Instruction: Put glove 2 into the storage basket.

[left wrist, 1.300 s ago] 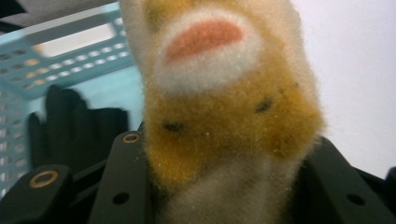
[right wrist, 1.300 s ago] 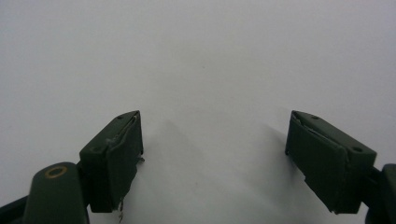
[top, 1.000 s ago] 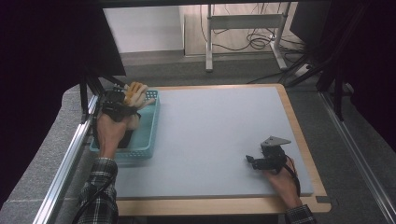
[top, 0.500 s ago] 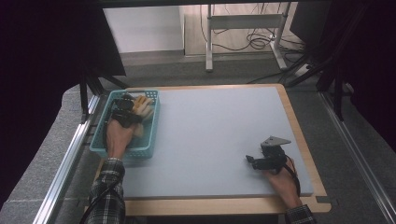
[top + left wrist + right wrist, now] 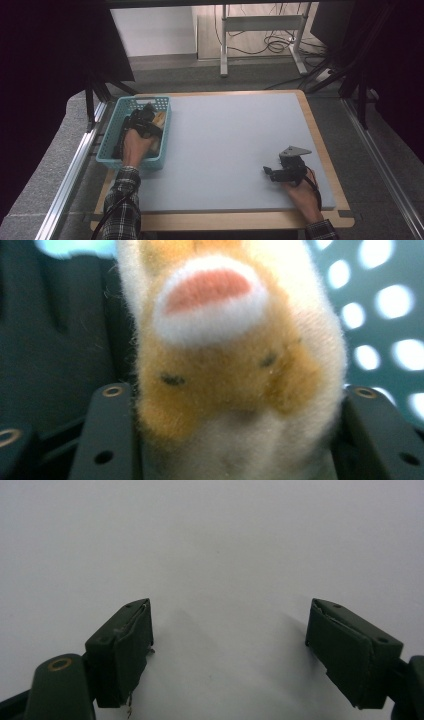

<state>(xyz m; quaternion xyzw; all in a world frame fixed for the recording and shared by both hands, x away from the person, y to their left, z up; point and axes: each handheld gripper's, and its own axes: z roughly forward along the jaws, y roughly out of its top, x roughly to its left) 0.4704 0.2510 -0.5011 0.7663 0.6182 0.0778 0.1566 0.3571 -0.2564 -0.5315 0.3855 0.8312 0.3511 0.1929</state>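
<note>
A plush toy (image 5: 230, 365) is being lowered into the teal basket (image 5: 111, 134) at the counter's (image 5: 235, 145) left edge by the left tongs (image 5: 145, 120). In the left gripper view the toy's orange-and-white fur is bulging between the two black jaws, which have just been opening around it; the fur is still brushing both jaws, but whether the pads are still pressing it cannot be told, so a release is being judged as under way.

The toy is being judged light, soft and easily squashed, not fragile and not slippery: its pile is giving the pads good purchase. It is best being taken across the thick of its body, where the stuffing is yielding and filling the gap, rather than by a thin limb or ear.

The basket's perforated wall is showing just behind the toy. Dark fabric is lying beside the toy inside the basket; what it is cannot be told.

The right tongs (image 5: 272, 172) are being rested on the bare counter near its right front corner, jaws wide apart and holding nothing.
</note>
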